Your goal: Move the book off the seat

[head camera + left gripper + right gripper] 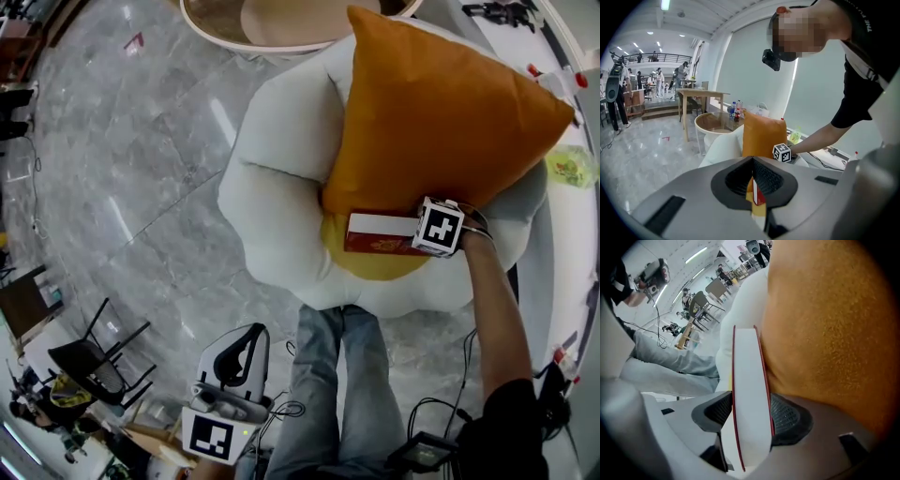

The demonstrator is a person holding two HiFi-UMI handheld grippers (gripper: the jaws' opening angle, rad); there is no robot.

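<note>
in the head view, the book [380, 234] is seen lying on the white cushioned seat [281, 187]. its red cover faces out and its white page block is on top. it rests against the lower edge of the orange cushion [431, 112], above the seat's yellow centre [370, 267]. the right gripper [424, 234] is set at the book's right end, but its jaws are covered there by its own marker cube.

the jaws are shown only in the right gripper view. there the right gripper [750, 416] is released, with the book's page edge [749, 394] standing between the jaws and a pad close beside each red cover. the cushion fills the right of that view.

the left gripper [251, 337] is seen in the head view low at the left, over the grey marble floor [122, 141] beside the person's jeans [337, 384], well apart from the seat. in its own view the jaws are drawn together to a thin slit and nothing is held.

only the left gripper view shows the bottles [735, 111] on the round counter [715, 123] behind the seat, and the person's arm [820, 136] reaching down to the cushion.
</note>
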